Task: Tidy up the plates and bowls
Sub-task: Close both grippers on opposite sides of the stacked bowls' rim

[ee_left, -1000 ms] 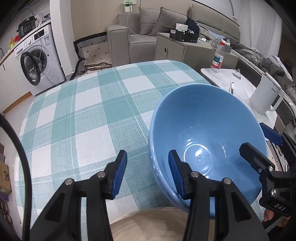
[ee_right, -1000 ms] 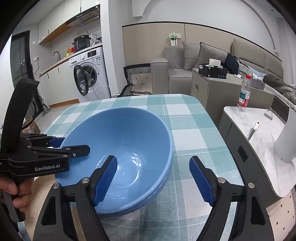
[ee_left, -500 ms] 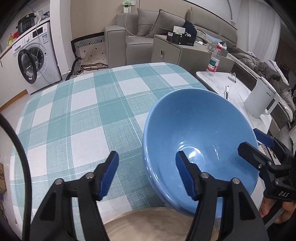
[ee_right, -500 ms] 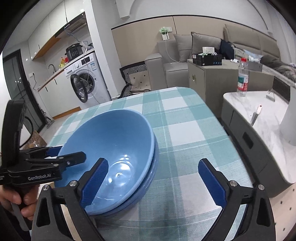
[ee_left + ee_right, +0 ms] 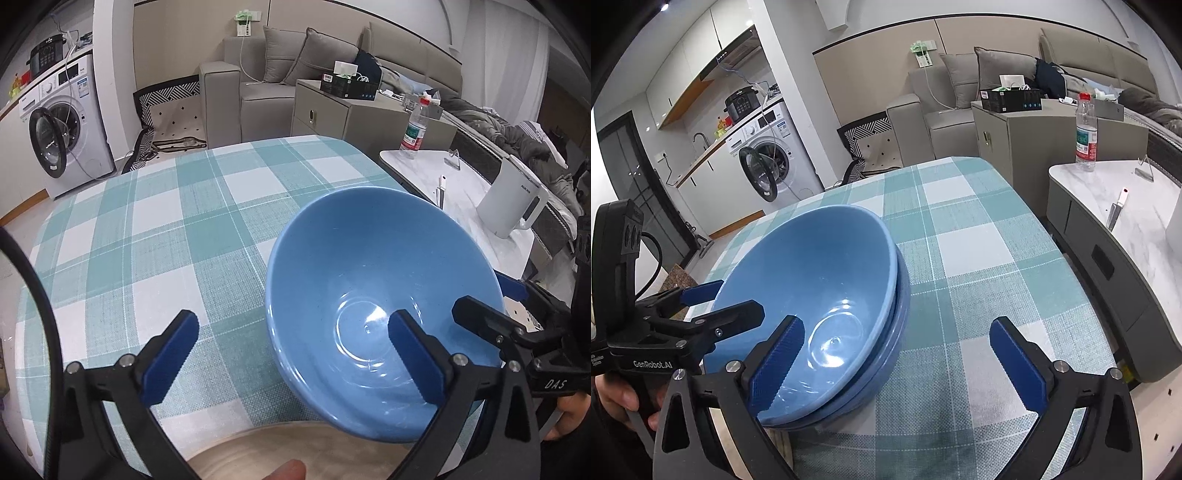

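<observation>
1. Left claw (image 5: 291, 354) gapes wide over the checked bench (image 5: 155, 229), its right blue finger inside the top bowl (image 5: 380, 295), its left finger out over the cloth; it grips nothing.
2. Right claw (image 5: 897, 365) is likewise spread wide and empty, its left finger dipping inside the top bowl (image 5: 827, 280), its right finger over bare cloth to the bowl's right.
3. Seen from the right wrist, two blue bowls sit nested: the top bowl rests tilted inside the lower bowl (image 5: 886, 354), whose rim shows as a darker band beneath it.
4. Both bowls hold nothing visible; light glints off the glazed bottom of the upper one.
5. Stack stands near the bench's front edge on the teal-and-white checked cloth (image 5: 975, 258).
6. At the left wrist view's bottom edge lies a pale beige plate (image 5: 280, 454), partly cut off, with the bowl's base just beside or overlapping its rim; which, cannot be told.
7. Each claw shows in the other's camera: the right one at the bowl's far right rim, the left one at its left rim, a hand (image 5: 617, 398) around its grip.
8. Beyond the bench stand a washer (image 5: 62, 122), a grey sofa (image 5: 266, 74), a water bottle (image 5: 415, 125) and a white kettle (image 5: 511, 199) on a marble side table (image 5: 465, 192).
</observation>
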